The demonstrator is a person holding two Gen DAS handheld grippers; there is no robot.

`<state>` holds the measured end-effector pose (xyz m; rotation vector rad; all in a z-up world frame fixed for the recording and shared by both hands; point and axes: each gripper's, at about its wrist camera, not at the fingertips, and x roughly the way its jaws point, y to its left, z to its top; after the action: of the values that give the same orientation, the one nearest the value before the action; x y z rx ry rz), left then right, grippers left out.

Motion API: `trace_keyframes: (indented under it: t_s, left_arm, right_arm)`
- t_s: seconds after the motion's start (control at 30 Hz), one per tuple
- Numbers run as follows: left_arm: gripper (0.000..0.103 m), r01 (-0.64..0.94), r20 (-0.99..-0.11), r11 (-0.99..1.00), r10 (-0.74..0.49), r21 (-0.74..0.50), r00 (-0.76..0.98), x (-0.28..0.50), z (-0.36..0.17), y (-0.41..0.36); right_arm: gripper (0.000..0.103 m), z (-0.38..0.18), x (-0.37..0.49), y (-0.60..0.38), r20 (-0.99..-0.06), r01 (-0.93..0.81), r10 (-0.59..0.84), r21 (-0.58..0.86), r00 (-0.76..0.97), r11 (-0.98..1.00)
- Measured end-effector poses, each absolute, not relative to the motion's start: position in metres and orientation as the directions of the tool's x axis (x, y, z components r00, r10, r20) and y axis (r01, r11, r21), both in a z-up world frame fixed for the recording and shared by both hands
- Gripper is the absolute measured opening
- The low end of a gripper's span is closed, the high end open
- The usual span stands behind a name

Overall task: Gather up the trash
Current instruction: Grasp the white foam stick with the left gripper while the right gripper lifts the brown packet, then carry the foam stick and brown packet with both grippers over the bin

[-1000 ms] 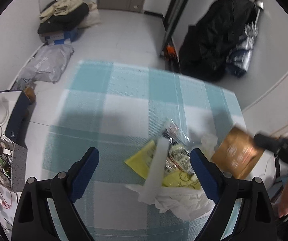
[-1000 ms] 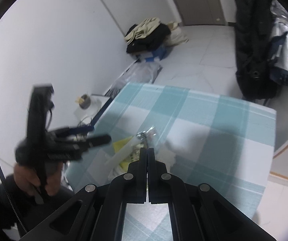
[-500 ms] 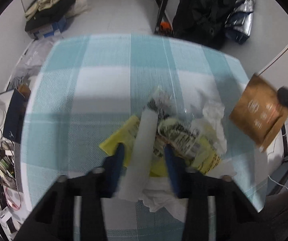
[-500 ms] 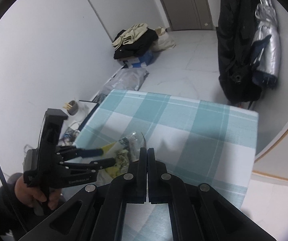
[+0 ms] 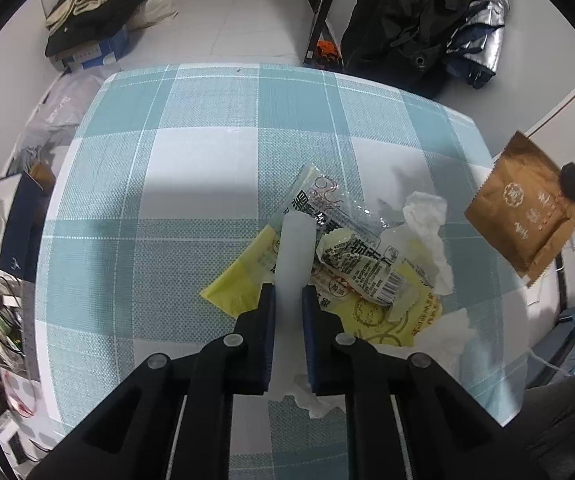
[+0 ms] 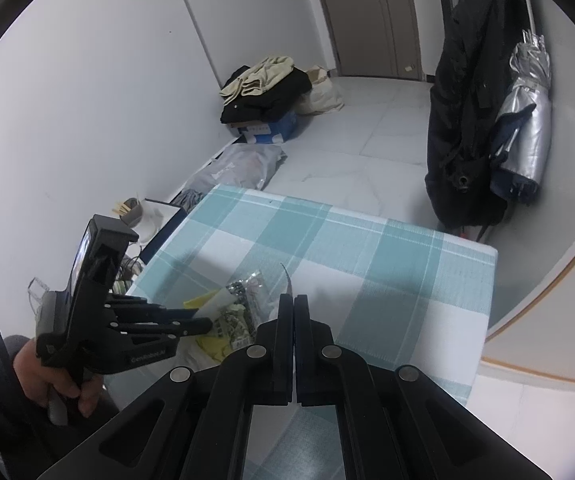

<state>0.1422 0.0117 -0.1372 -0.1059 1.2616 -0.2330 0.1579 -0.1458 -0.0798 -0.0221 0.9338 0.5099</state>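
A pile of trash lies on the teal checked tablecloth (image 5: 191,160): a yellow wrapper (image 5: 239,284), a clear printed wrapper (image 5: 323,204), a black-and-white snack packet (image 5: 361,266) and crumpled white tissue (image 5: 427,216). My left gripper (image 5: 288,294) is shut on a white foam strip (image 5: 295,248) that sticks forward over the pile. My right gripper (image 6: 293,300) is shut on a brown paper bag (image 5: 523,216), held in the air off the table's right side; in the right wrist view only the bag's thin edge (image 6: 286,276) shows.
On the floor beyond the table lie a clothes pile on a blue box (image 5: 87,20), a grey plastic bag (image 5: 53,108) and a black jacket with a silver cover (image 5: 419,24). Cables and a dark box (image 5: 19,232) sit left of the table.
My left gripper moved forward over the pile and closed from wide open onto the white foam strip. My right gripper with the brown bag rose and drew back from the pile.
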Motion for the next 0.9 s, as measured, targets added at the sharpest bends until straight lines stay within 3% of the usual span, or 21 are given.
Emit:
trace_keyframes:
  t_s: [0.33, 0.9]
  left_arm:
    - [0.008, 0.085, -0.882, 0.934, -0.357, -0.348, 0.308, 0.146, -0.126, 0.023]
    - [0.008, 0.120, -0.785, 0.889, -0.448, -0.442, 0.428, 0.129, -0.078, 0.029]
  right_arm:
    - [0.000, -0.080, 0.157, -0.147, -0.770, -0.422, 0.412, 0.205, 0.488, 0.883]
    - [0.000, -0.051, 0.121, -0.143, -0.746, -0.340, 0.334, 0.153, 0.577, 0.928]
